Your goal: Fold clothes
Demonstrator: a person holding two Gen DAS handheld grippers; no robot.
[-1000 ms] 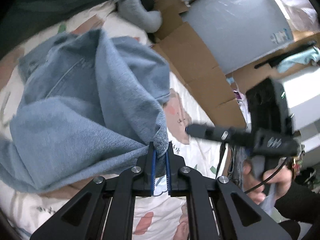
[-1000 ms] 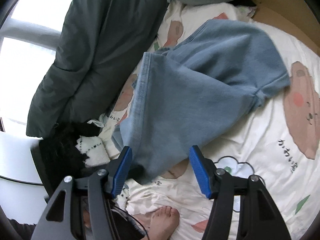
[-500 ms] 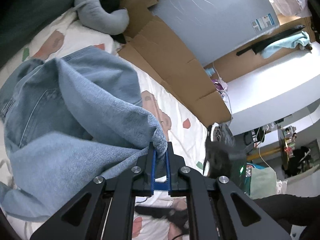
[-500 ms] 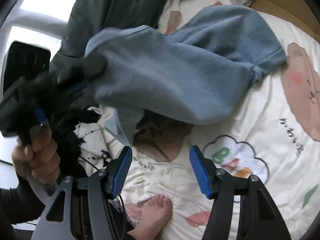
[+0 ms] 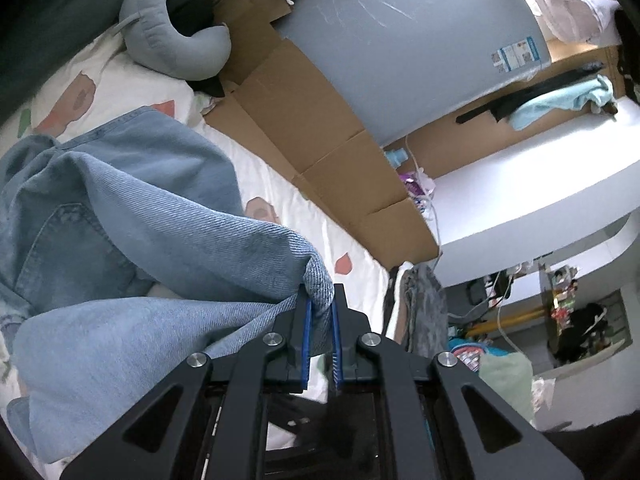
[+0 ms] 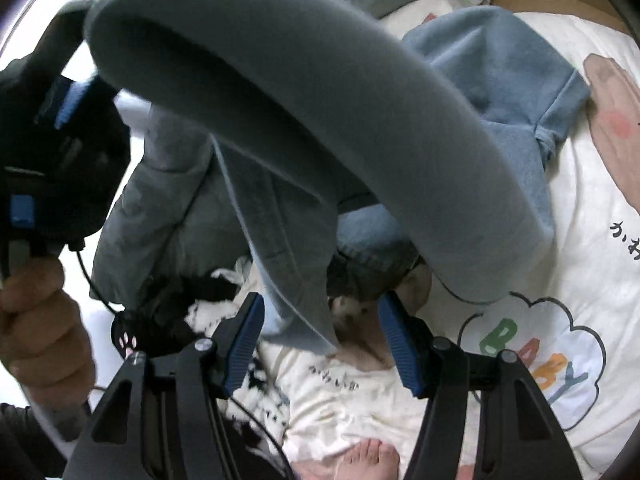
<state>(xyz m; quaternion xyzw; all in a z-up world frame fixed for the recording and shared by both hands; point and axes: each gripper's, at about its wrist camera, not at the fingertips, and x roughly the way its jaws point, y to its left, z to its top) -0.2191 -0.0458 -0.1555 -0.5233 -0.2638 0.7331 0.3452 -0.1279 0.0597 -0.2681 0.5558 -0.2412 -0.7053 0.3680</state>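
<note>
Lifted higher now, the light-blue denim jeans (image 5: 120,240) hang from the clamped left gripper (image 5: 319,320); their free edge droops between the empty right gripper (image 6: 322,344)'s parted jaws.

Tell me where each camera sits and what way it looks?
Left wrist: on the left gripper, looking over the bed at cardboard and a grey pillow; its jaws pinch the jeans.
Right wrist: on the right gripper, open, looking down at the bedsheet; a hand and toes show.
Both see the jeans and pillow.
</note>
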